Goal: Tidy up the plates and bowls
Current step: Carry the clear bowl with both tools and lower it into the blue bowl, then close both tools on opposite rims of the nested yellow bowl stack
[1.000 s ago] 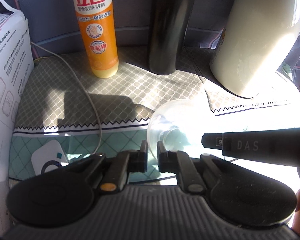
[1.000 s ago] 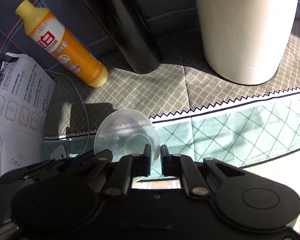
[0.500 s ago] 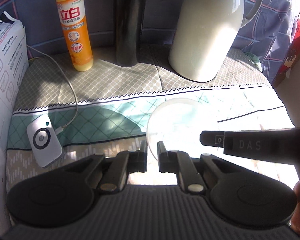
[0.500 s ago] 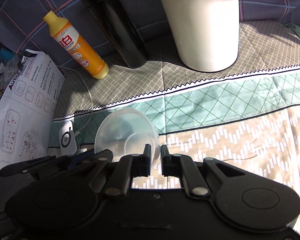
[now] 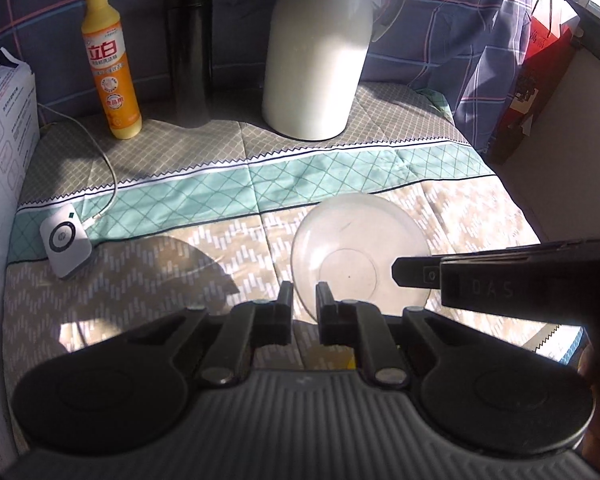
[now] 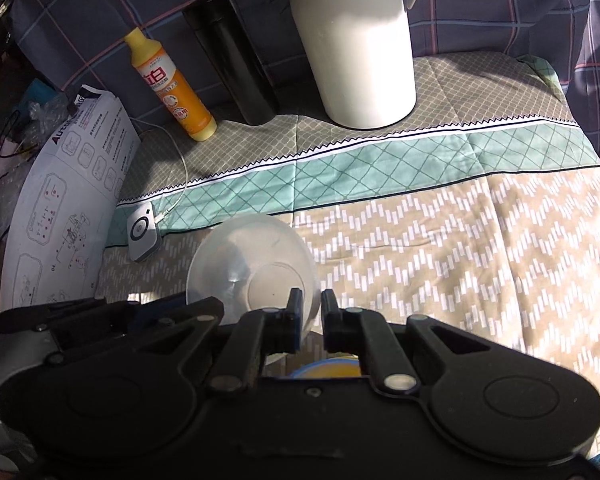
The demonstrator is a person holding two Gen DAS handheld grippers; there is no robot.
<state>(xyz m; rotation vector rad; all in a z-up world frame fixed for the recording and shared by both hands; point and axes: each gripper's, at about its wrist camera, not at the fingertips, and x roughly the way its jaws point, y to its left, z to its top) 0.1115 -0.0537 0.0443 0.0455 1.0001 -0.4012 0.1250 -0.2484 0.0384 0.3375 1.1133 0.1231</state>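
Note:
A clear plastic bowl hangs above the patterned tablecloth, held by its rim from two sides. My left gripper is shut on the bowl's left rim. In the right wrist view, my right gripper is shut on the right rim of the same bowl. The right gripper's finger reaches in from the right in the left wrist view. The left gripper's body shows at the lower left of the right wrist view. A yellow dish with a blue rim peeks out under the right gripper.
Along the back stand an orange detergent bottle, a black flask and a white thermos jug. A white device with a cable lies at the left beside a printed white box. A red box stands beyond the right edge.
Both grippers have carried the bowl back from the bottles toward the near side of the table and upward. The back objects now look smaller and farther away.

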